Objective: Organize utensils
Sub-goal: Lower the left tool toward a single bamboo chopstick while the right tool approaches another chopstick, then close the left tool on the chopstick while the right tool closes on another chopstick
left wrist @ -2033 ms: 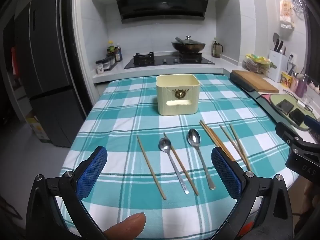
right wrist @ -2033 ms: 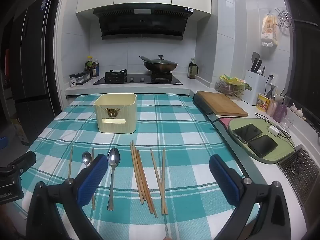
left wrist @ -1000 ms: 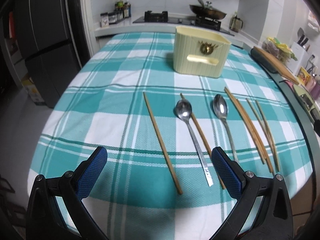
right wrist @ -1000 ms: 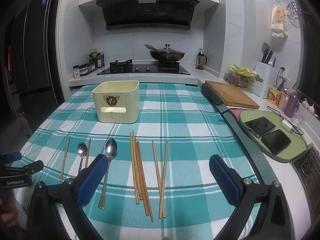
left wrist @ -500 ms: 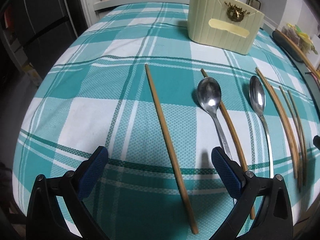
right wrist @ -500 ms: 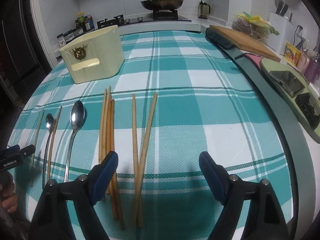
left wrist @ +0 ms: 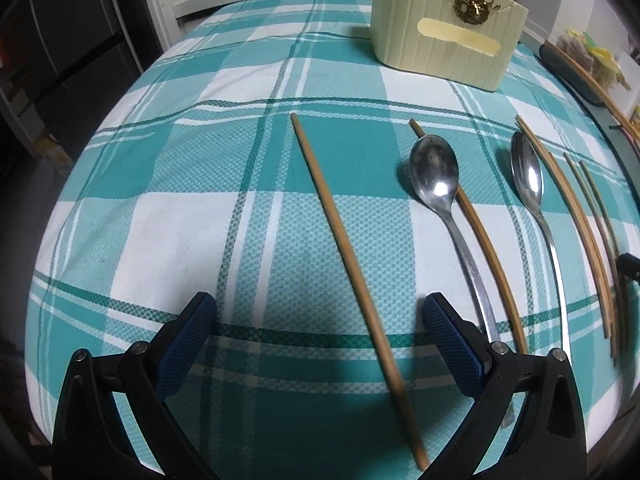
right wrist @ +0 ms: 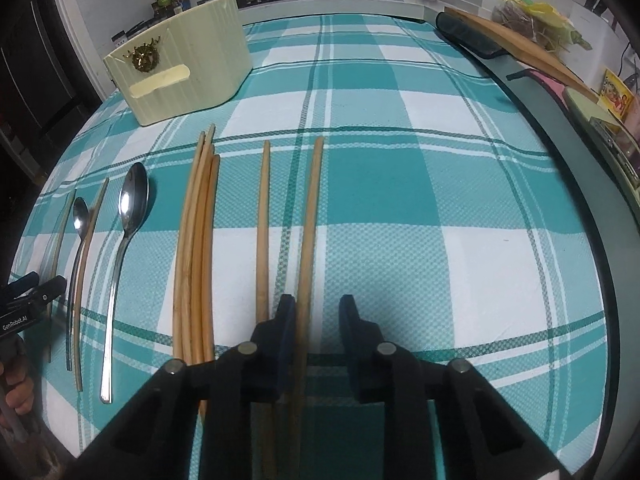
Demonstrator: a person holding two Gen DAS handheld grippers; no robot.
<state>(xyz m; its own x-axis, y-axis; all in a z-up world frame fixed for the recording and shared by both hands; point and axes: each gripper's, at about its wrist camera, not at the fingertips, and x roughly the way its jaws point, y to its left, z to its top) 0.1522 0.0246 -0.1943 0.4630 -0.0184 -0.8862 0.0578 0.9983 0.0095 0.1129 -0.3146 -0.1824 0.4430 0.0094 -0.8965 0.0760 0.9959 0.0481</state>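
Observation:
Wooden chopsticks and two metal spoons lie in a row on the teal checked tablecloth (left wrist: 224, 184). My left gripper (left wrist: 316, 320) is open and low over the cloth, its jaws on either side of a lone chopstick (left wrist: 344, 240). A small spoon (left wrist: 436, 176) lies on another chopstick to its right, then a larger spoon (left wrist: 528, 176). My right gripper (right wrist: 316, 316) is partly closed, a gap still between the jaws, around the rightmost chopstick (right wrist: 310, 216). A second chopstick (right wrist: 263, 216) and a bundle of several chopsticks (right wrist: 196, 240) lie to its left. The cream utensil holder (right wrist: 180, 64) stands behind.
A cutting board (right wrist: 516, 40) and a green mat (right wrist: 600, 120) lie on the counter to the right. The stove is at the back. The table's front edge is just under both grippers. The left gripper's body shows at the left edge of the right wrist view (right wrist: 28, 296).
Both grippers have dropped down to the cloth and moved forward. The right gripper's jaws have closed in from wide open around the rightmost chopstick. The left gripper stays wide open.

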